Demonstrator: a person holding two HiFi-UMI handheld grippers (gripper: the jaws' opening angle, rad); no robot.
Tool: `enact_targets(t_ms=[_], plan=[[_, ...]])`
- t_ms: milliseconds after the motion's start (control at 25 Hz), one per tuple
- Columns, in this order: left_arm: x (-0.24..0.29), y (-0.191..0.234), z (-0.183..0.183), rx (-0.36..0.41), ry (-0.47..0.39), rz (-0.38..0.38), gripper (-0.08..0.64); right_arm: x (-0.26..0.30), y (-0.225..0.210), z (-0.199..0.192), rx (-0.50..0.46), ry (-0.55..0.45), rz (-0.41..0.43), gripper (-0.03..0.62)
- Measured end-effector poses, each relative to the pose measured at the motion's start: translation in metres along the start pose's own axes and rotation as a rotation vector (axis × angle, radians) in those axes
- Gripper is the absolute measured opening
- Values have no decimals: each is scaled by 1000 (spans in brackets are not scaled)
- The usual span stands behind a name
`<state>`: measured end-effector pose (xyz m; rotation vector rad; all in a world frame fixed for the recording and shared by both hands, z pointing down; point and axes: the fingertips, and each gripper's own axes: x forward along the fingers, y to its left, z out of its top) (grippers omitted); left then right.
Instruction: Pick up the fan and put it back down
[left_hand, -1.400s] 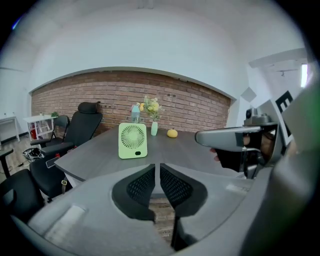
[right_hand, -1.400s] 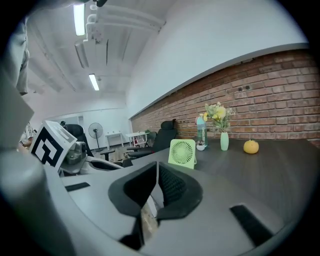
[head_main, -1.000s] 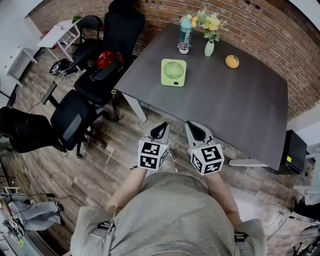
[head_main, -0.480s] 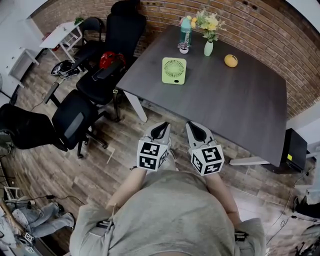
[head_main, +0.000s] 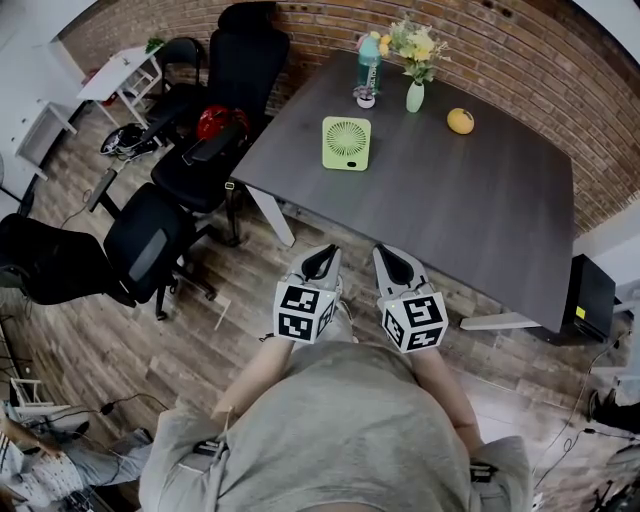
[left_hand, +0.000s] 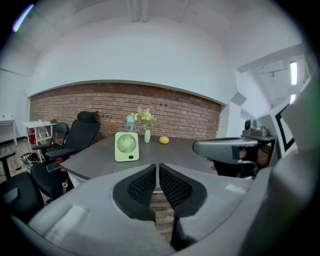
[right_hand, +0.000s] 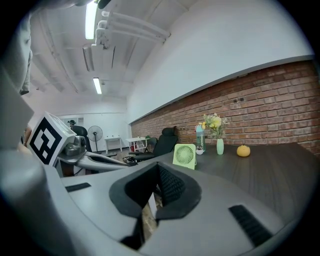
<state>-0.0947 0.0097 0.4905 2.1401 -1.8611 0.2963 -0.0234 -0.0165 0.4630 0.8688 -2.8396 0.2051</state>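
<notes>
Dark table (head_main: 480, 220) dominates. We hold left gripper (head_main: 321, 250) and right gripper (head_main: 386, 250) short of table's near edge, tongs pressed together, empty. Green fan (head_main: 346, 143) upright near table's far-left edge. Risk: shut jaws arriving could topple fan.

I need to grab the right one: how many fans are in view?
2. A green fan stands on the table near the bottle; a pedestal fan stands far back by the white wall, seen only in the right gripper view. More may be hidden.

The fan (head_main: 347, 142)'s button marking is too small to read.
</notes>
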Motion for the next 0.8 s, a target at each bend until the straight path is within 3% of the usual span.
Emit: enact_targets(t_ms=[800], plan=[[13,11,0,-15,12,-7,32,18,-2,-1,13,0,18,0]])
